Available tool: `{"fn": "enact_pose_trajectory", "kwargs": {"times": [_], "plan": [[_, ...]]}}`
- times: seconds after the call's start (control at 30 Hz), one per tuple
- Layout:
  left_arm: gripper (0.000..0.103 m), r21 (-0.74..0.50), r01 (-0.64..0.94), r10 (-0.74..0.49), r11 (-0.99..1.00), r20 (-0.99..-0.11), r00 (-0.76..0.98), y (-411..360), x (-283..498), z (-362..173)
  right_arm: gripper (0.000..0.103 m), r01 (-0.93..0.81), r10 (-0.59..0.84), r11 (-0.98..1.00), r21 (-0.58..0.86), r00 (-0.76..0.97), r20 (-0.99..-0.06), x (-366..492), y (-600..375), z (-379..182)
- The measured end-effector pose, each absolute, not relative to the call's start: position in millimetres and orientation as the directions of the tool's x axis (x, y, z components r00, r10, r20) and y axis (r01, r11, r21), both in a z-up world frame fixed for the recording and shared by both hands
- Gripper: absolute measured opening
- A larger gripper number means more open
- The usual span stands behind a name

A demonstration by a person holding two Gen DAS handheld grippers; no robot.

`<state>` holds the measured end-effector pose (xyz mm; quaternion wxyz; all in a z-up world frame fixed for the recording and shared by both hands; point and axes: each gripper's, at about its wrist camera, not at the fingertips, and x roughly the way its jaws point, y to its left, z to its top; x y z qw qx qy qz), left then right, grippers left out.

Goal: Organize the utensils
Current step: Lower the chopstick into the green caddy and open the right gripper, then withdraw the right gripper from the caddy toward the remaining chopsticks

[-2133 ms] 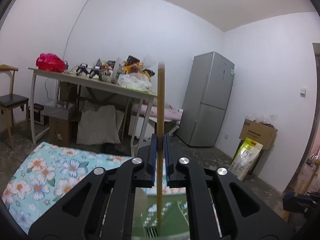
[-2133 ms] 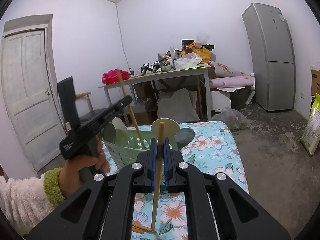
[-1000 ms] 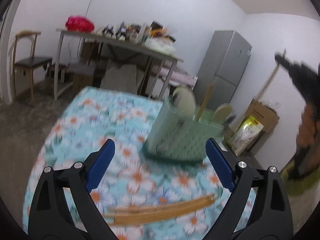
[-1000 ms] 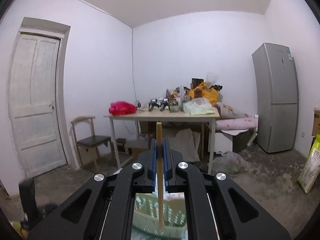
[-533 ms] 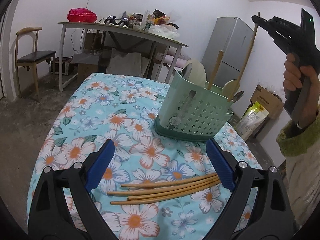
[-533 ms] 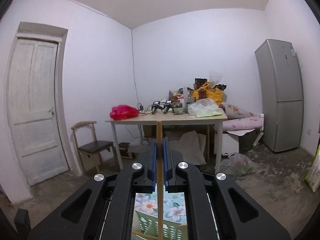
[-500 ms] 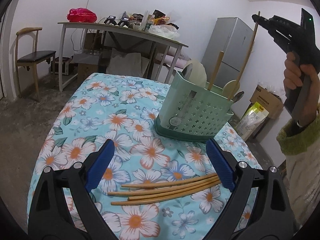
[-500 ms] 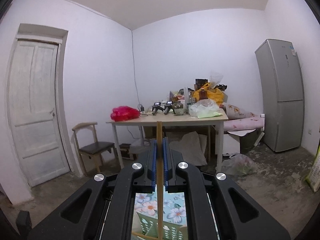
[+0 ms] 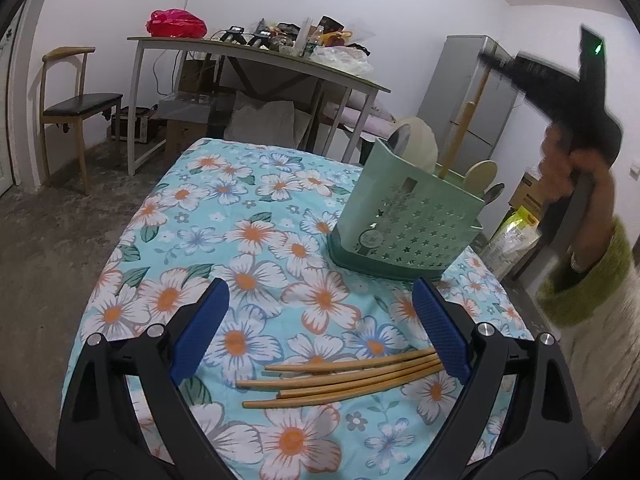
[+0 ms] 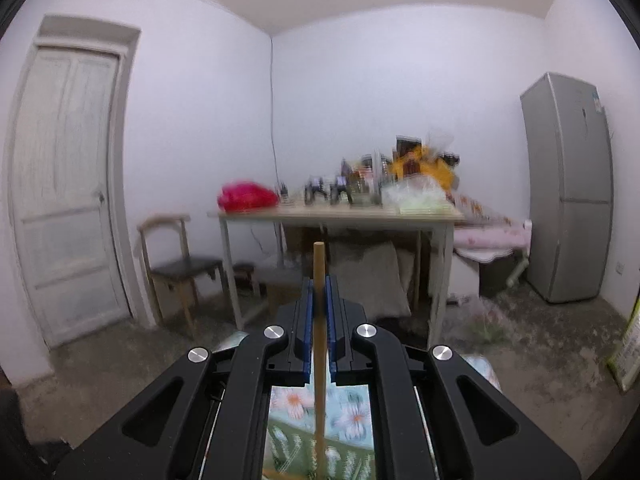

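left gripper (image 9: pixel 320 332), black with blue ribbed pads: jaws spread wide, nothing between them, hovering low over the floral turquoise tablecloth (image 9: pixel 248 240). just ahead of it, a loose bundle of thin bamboo chopsticks (image 9: pixel 340 376) lies flat on the cloth, tips pointing left, far ends running under the right-hand pad. they touch each other and fan slightly.

further right and back on the cloth, the pale green perforated plastic utensil caddy (image 9: pixel 404 224) stands upright. a round pale spoon head, a wooden spoon and one upright bamboo stick (image 9: pixel 456 140) show above its rim; which compartment each sits in, cannot tell.

far right of the left wrist view, motion-blurred: the right gripper (image 10: pixel 318 300), raised above the caddy. its own camera shows the pads clenched on a single bamboo chopstick (image 10: pixel 319 360), held near the upper end, shaft hanging down towards the green caddy below.

handling judgement: sticks are light, stiff, smooth and round, so prone to roll or pivot in a pinch. take one near the thicker end, squarely across the pads; picking a single stick from the touching bundle risks dragging its neighbours.
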<state>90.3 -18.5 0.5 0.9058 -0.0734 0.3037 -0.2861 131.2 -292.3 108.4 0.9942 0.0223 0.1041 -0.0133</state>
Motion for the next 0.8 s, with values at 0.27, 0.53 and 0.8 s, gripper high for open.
{"fn": "enact_pose_trajectory", "kwargs": {"times": [0.27,0.53,0.8], "plan": [[0.089,-0.298,0.46,-0.546,0.837,-0.524,0.654,-15,93,-3,0.036,0.049,-0.018,0.994,0.095,0.954,-0.3,121,-308,85],[0.089,-0.282,0.449,-0.528,0.848,-0.524,0.669,-16,90,0,0.052,0.01,0.033,0.984,0.176,0.971,-0.239,69,-324,107],[0.089,-0.252,0.443,-0.506,0.861,-0.524,0.685,-16,87,4,0.077,-0.158,0.214,0.965,0.208,0.935,-0.283,22,-300,96]]}}
